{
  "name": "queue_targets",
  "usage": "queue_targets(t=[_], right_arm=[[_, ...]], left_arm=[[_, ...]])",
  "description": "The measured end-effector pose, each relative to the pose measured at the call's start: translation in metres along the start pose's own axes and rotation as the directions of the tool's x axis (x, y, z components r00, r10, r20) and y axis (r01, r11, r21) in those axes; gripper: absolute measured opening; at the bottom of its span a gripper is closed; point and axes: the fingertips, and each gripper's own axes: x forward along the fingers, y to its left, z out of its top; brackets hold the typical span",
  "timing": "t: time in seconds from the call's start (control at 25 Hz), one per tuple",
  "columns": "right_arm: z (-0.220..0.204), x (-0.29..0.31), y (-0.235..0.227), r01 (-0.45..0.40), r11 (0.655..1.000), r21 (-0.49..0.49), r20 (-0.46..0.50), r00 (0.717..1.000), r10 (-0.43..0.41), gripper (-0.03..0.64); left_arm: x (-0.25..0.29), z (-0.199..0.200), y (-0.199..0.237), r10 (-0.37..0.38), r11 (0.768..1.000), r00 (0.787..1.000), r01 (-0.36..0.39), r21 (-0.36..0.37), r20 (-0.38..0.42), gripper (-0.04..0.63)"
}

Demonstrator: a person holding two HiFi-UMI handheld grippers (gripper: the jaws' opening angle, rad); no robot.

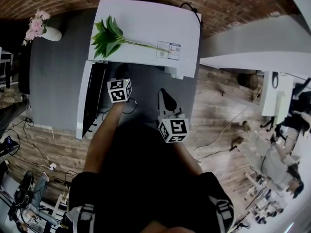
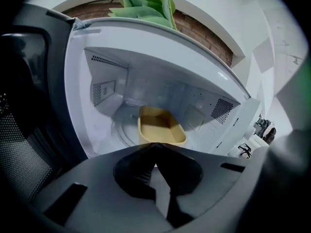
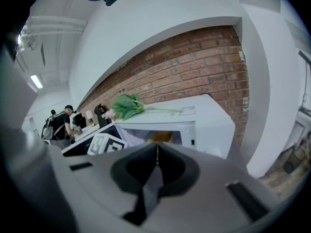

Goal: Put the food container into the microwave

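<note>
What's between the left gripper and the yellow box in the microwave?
Nothing: in the left gripper view, the shut left gripper points straight at the yellow food container inside the microwave.

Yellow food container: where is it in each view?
Head view: container not visible; the microwave top hides it.
Left gripper view: container at centre, inside the microwave cavity.
Right gripper view: small yellow patch in the microwave opening, centre.
Shared landmark: green leaves on the microwave.

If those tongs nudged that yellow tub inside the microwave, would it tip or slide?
Probably slides: the yellow tub looks low and wide, so tipping seems unlikely. It seems empty, thin-walled plastic, so likely light and fairly stiff.
</note>
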Motion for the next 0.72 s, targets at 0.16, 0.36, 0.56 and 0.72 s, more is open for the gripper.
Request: queue_targets(t=[0.16,0.36,0.56,0.72], right_arm=[[0.004,-0.005,0.005,-0.006,1.0,-0.005,0.016,1.0,0.006,0.032],[0.009,-0.013,0.011,-0.016,1.0,-0.022,0.039,0.999,0.016,0.032],[0.012,-0.024,0.016,-0.023,0.999,-0.025,0.06,0.998,0.024,0.032],[0.012,-0.033,0.021,-0.028,0.999,-0.028,0.071,0.997,0.03,0.032]], left_arm=[[-0.017,0.001,-0.003,-0.001,1.0,1.0,0.001,0.005,0.003,0.035],[-0.049,0.008,-0.011,-0.013,1.0,0.999,0.013,0.002,0.034,0.035],[-0.089,0.017,-0.027,-0.044,0.999,0.997,0.043,0.017,0.069,0.035],[-0.124,0.029,-0.039,-0.072,0.997,0.991,0.072,0.006,0.11,0.035]])
